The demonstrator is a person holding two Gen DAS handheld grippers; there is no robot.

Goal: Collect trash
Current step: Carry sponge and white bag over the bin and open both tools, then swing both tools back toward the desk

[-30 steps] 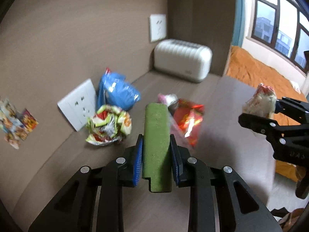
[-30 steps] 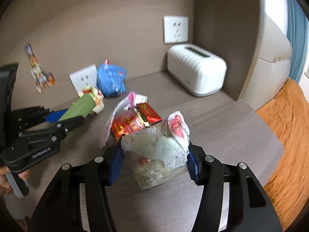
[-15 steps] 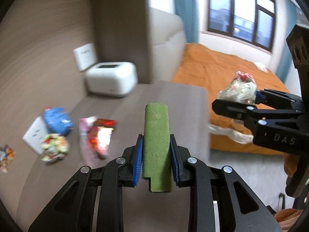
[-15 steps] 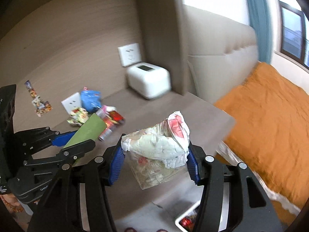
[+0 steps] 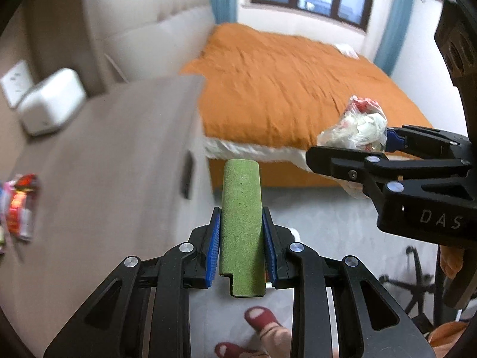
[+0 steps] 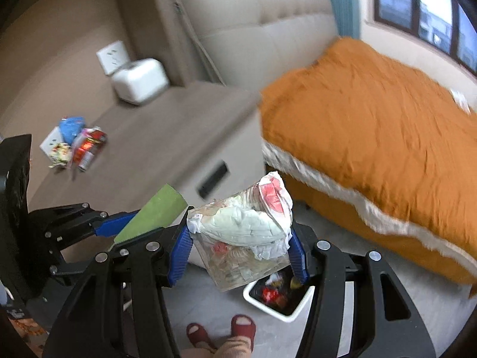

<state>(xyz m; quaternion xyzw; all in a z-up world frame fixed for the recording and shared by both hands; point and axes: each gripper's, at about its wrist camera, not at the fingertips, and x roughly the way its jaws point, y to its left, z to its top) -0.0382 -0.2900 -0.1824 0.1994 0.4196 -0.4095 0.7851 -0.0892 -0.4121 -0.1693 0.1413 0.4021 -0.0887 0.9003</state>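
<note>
My left gripper (image 5: 241, 232) is shut on a flat green packet (image 5: 242, 223), held over the floor past the tabletop edge; it also shows in the right wrist view (image 6: 150, 213). My right gripper (image 6: 238, 250) is shut on a clear bag of crumpled trash (image 6: 244, 235), held above a white trash bin (image 6: 277, 298) with wrappers inside. The bag and right gripper show at the right of the left wrist view (image 5: 354, 128). Several wrappers (image 6: 77, 146) lie on the tabletop.
A brown tabletop (image 5: 104, 164) with a white box (image 6: 138, 80) is at the left. An orange bed (image 6: 372, 131) fills the right. The person's red slippers (image 6: 220, 331) stand on the grey floor. Chair legs (image 5: 414, 283) are at the lower right.
Both grippers have swung right and away from the tabletop, out over the floor, still holding their items. The trash bin has come into view under the right gripper.
</note>
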